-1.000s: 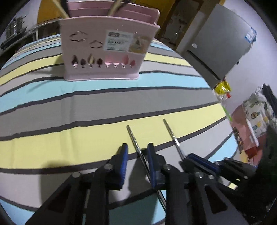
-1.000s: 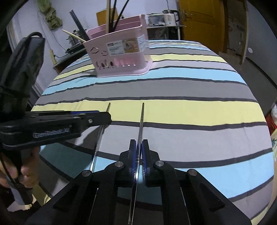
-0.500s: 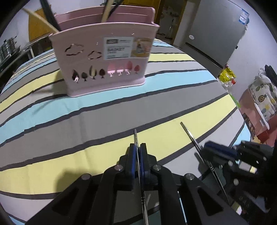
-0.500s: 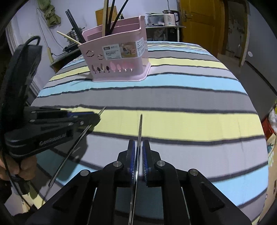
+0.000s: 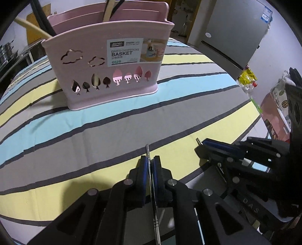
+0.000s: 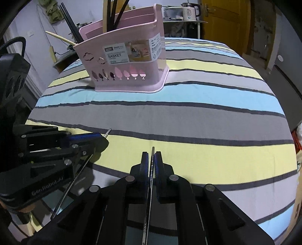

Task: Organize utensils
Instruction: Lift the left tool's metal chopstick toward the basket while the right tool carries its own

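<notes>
A pink chopstick basket (image 5: 111, 64) stands on the striped tablecloth ahead of both grippers; it also shows in the right wrist view (image 6: 126, 62). It holds black and wooden utensils. My left gripper (image 5: 150, 164) is shut on a metal chopstick (image 5: 147, 150), held above the cloth and pointing at the basket. My right gripper (image 6: 151, 160) is shut on a second metal chopstick (image 6: 152, 150). Each gripper shows in the other's view: the right one (image 5: 213, 148), the left one (image 6: 98, 139).
The striped tablecloth (image 6: 207, 113) covers a round table. A grey fridge (image 5: 236, 34) and a yellow snack bag (image 5: 247, 77) lie beyond the right table edge. A kettle (image 6: 188, 10) and a yellow door (image 6: 224, 18) are behind the table.
My left gripper has shut on the chopstick that lay between its fingers and lifted it. Both grippers have carried their chopsticks toward the basket, which now looks larger.
</notes>
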`<state>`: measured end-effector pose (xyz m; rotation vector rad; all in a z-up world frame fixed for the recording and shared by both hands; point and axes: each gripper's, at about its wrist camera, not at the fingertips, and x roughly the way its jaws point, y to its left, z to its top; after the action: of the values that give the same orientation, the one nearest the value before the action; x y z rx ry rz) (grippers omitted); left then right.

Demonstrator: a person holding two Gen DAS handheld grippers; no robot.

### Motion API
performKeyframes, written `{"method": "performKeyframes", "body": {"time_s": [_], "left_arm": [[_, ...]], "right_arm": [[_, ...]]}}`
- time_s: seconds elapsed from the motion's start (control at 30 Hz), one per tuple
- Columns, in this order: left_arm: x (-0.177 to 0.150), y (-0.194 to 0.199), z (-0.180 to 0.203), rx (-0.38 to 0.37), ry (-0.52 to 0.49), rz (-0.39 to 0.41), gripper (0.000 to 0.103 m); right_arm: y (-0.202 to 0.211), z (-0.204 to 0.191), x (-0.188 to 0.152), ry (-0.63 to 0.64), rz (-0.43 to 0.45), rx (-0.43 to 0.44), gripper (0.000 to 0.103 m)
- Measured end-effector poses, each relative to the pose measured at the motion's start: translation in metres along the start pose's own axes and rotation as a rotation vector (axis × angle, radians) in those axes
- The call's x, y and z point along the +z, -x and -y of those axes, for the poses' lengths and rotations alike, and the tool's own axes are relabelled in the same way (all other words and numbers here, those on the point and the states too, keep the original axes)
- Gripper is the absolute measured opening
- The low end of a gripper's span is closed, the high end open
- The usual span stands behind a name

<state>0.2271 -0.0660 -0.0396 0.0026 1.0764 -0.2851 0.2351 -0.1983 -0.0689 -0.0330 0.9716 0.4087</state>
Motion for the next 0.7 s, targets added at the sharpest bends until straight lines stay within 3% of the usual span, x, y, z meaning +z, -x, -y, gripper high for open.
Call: {"method": "performKeyframes", "body": {"time_s": [0.33,0.7], "left_arm": [[0.007,0.007,-0.001,-0.017,0.005,0.004,0.005],[0.033,0.064,0.004,-0.036,-0.013,0.140,0.005]], "right_arm": [[0.019,0.002,0.008,-0.018,0.048,0.035,0.004],[0.068,-0.003,0.034,-0.014,0.186,0.049,0.004]]}}
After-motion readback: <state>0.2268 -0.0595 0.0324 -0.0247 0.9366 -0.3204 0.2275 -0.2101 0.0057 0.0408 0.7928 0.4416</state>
